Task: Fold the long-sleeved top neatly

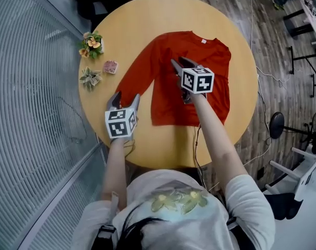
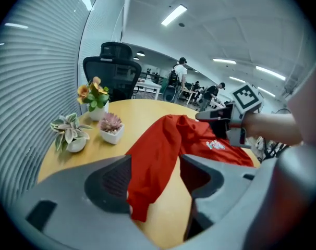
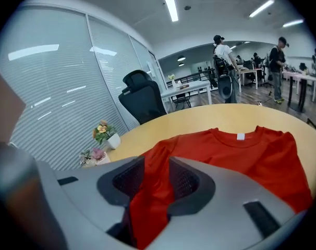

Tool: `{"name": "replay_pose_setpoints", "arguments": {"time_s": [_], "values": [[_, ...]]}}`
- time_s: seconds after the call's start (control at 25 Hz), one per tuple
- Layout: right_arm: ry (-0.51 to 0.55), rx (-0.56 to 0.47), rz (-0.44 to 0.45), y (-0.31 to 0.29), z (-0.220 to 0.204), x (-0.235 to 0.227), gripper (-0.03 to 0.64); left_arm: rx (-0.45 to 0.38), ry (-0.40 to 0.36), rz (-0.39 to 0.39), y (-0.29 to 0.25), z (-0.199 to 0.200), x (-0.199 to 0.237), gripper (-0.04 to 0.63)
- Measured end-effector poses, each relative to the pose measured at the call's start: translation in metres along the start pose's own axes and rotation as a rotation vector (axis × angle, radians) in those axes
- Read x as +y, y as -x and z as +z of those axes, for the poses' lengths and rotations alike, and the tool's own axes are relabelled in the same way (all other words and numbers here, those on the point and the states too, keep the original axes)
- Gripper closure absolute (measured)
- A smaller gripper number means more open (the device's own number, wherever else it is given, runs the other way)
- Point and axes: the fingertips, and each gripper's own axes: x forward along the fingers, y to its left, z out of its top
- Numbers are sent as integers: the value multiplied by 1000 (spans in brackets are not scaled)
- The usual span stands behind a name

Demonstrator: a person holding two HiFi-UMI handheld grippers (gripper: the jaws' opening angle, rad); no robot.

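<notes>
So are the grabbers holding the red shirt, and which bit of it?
The right gripper pinches the red top where its sleeve joins the body. The left gripper is open, jaws either side of that sleeve's cuff, gripping nothing.

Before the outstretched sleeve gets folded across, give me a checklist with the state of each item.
1. Pinch on the top by the right gripper, near the armpit: ok, shut on fabric.
2. Hold on the sleeve cuff by the left gripper: not ok, jaws apart astride it.
3. The sleeve straight on the table: ok.
4. The potted plants apart from the sleeve: ok.
5. Other sleeve folded in: cannot tell.
</notes>
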Motion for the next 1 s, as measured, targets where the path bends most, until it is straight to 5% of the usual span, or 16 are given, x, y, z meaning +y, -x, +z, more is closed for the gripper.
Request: {"name": "replay_pose_setpoints", "arguments": {"time_s": [0.44, 0.72, 1.0], "values": [[135, 34, 25, 53, -50, 36, 482, 42, 82, 141, 13, -25, 67, 305], [130, 46, 23, 73, -74, 59, 482, 117, 136, 127, 4, -57, 64, 305], [107, 41, 31, 92, -87, 76, 482, 143, 196, 143, -7, -71, 66, 394]]}}
